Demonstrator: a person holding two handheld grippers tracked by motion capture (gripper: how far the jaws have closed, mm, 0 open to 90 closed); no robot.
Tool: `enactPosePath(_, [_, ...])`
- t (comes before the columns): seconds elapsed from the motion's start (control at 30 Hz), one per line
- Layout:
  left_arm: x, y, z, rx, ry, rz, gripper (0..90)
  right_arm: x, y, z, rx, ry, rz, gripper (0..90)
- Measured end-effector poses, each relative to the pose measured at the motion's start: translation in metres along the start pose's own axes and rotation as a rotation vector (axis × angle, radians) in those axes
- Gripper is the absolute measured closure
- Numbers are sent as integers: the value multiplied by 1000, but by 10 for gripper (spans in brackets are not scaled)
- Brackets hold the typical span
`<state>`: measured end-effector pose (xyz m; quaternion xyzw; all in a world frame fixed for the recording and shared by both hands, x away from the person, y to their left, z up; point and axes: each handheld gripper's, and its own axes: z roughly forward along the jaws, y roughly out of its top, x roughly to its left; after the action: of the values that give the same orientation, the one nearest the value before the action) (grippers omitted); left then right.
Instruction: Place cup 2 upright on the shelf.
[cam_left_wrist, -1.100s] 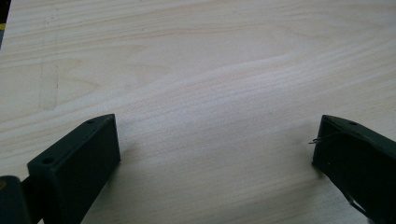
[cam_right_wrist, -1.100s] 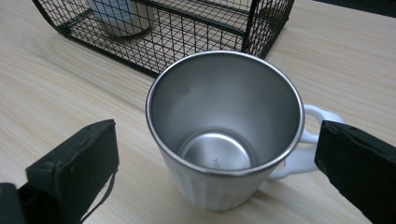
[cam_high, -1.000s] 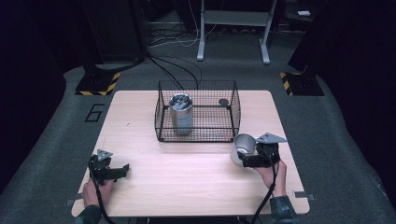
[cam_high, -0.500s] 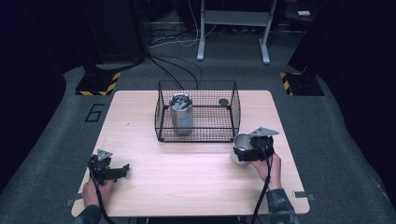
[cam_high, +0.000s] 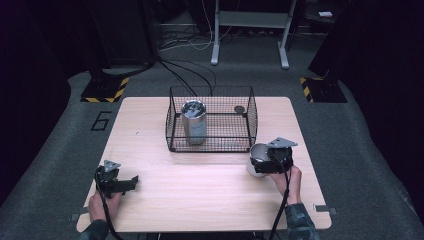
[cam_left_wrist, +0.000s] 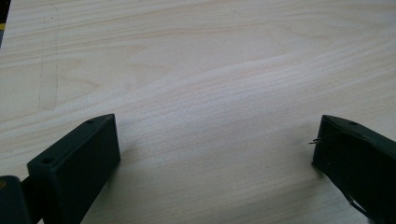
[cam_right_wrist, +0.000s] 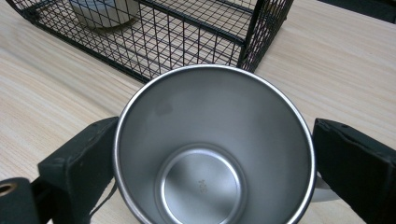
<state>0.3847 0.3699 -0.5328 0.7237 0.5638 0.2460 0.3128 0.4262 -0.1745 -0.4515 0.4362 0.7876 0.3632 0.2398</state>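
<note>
Just outside the wire basket (cam_high: 250, 107), the right gripper (cam_right_wrist: 212, 154) brackets the steel cup (cam_right_wrist: 212, 144) with jaws against its sides, apparently for lifting, while the left gripper (cam_left_wrist: 217, 149) rests wide open.

Both grippers (cam_high: 116, 182) (cam_high: 272, 159) black, grey-plated, black cables; sleeve (cam_high: 300, 225) seemingly dark-patterned.
</note>
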Motion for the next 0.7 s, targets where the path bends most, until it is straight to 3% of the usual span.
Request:
enactPosePath(0.07, [0, 0, 0, 0, 0, 0, 4, 1, 0, -2, -24, -3, -9, 55])
enactPosePath(0.23, [0, 0, 0, 0, 0, 0, 4, 1, 0, -2, -22, -3, 6, 56])
enactPosePath(0.7, [0, 0, 0, 0, -1, -2, 4, 5, 1, -4, -26, -1, -16, 56])
